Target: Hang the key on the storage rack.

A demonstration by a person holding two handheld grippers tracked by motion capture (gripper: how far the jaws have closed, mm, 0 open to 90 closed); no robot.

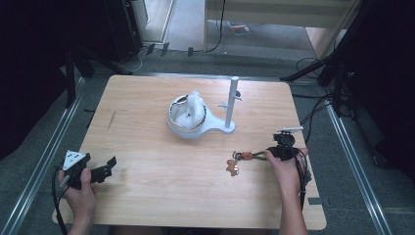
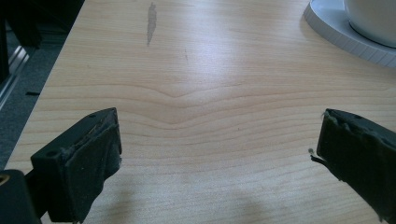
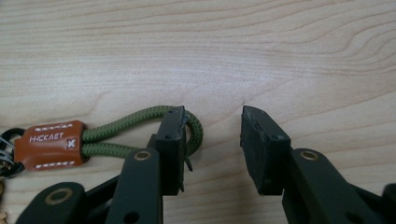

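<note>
In the high view, the keychain is seen lying right of centre beside the right gripper; the left gripper is held released at lower left. In the left gripper view, bare table is framed by parted jaws. In the right gripper view, the keychain's green cord loop is seen at left, its end between released jaws.

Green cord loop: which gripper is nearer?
Right. The right gripper has its jaws open around the end of the green cord loop; the left gripper rests far across the table, open.

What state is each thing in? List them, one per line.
Left gripper: open, holding nothing, low over the table.
Right gripper: open, one jaw inside the cord loop.
Green cord keychain: lying flat.
White stand: upright.
</note>
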